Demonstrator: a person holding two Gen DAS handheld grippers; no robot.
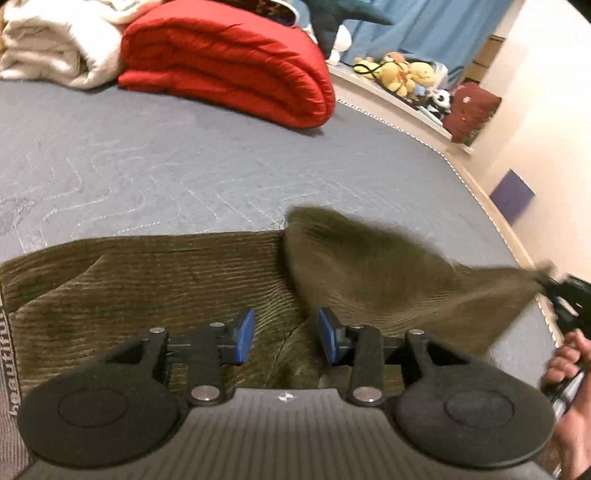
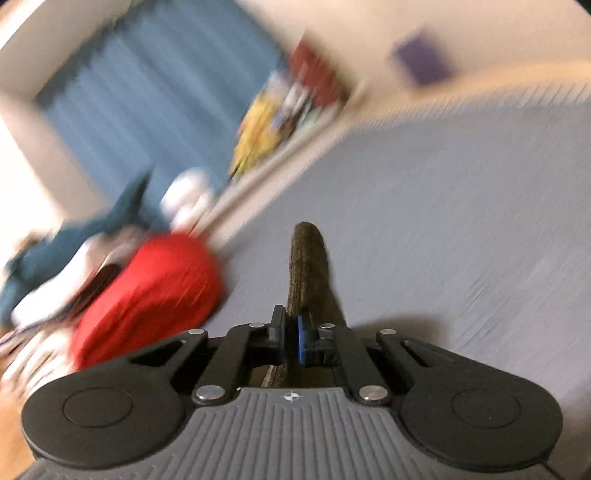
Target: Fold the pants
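Your left gripper [image 1: 286,338] hangs with jaws wide apart, gripping nothing, just above the olive corduroy pants [image 1: 155,280], which lie flat on the grey mattress [image 1: 166,166], on the near side of the red blanket [image 1: 229,62]. Your right gripper [image 2: 291,339] is clamped on a lifted pants corner, right of the blanket.

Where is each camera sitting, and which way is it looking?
Left wrist: rides on the left hand-held gripper, jaws open, low over the olive-brown corduroy pants on the grey quilted bed; the person's right hand shows at right.
Right wrist: rides on the right hand-held gripper, shut on a lifted pants end, facing across the bed; heavily blurred.
Shared: pants, bed, folded red quilted blanket, blue curtain.
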